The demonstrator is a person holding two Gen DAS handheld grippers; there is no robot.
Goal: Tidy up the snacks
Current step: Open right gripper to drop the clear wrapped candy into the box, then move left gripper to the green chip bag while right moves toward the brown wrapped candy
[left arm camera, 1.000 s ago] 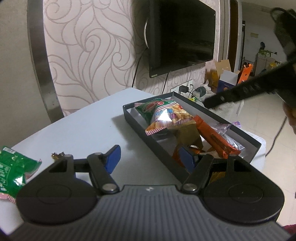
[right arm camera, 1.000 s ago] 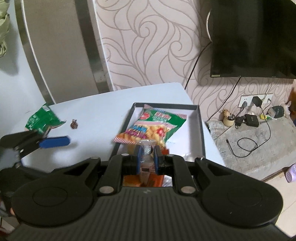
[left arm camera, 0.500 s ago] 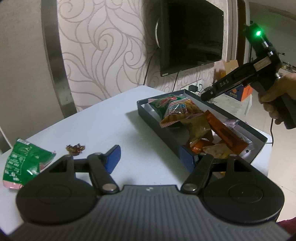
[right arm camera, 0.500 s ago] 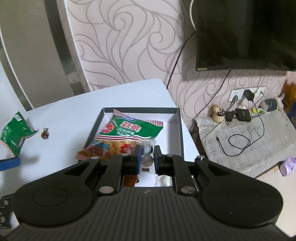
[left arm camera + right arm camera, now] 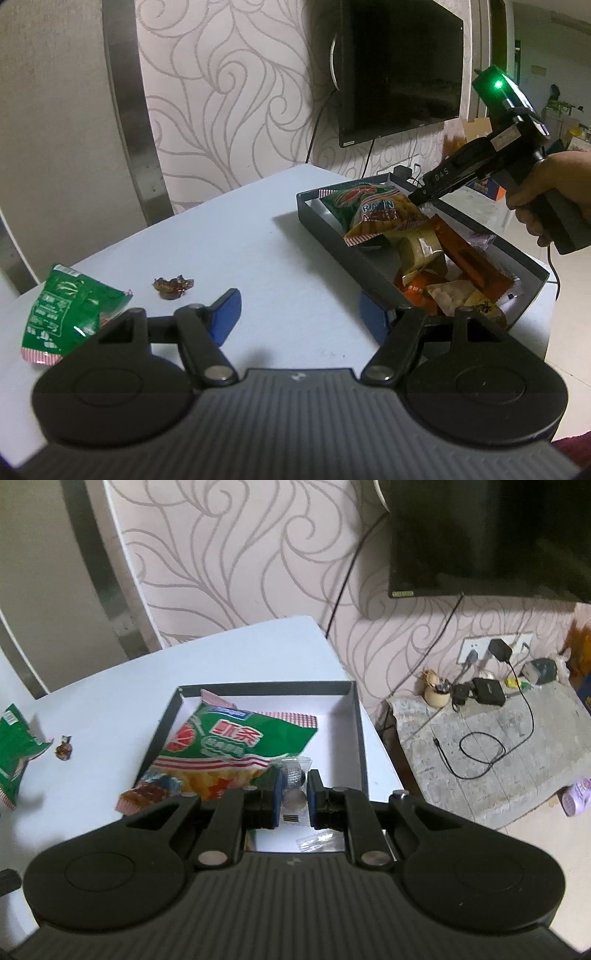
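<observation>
A dark box (image 5: 318,218) (image 5: 357,716) on the white table holds several snack packs, with a green and yellow chip bag (image 5: 373,214) (image 5: 229,749) on top. My right gripper (image 5: 294,788) is shut on a small clear packet (image 5: 293,779) above the box, next to the chip bag; it also shows in the left wrist view (image 5: 424,194). My left gripper (image 5: 299,314) is open and empty, low over the table beside the box's near corner. A green snack bag (image 5: 66,310) (image 5: 13,746) and a small brown candy (image 5: 171,286) (image 5: 63,750) lie on the table to the left.
A patterned wall and a black TV (image 5: 399,66) stand behind the table. To the right, a low stone ledge (image 5: 498,746) carries chargers and cables. The table's far edge runs close behind the box.
My right gripper has carried the clear packet forward over the box, toward its far end. My left gripper has pulled back and turned left, so the green bag and candy show more fully.
</observation>
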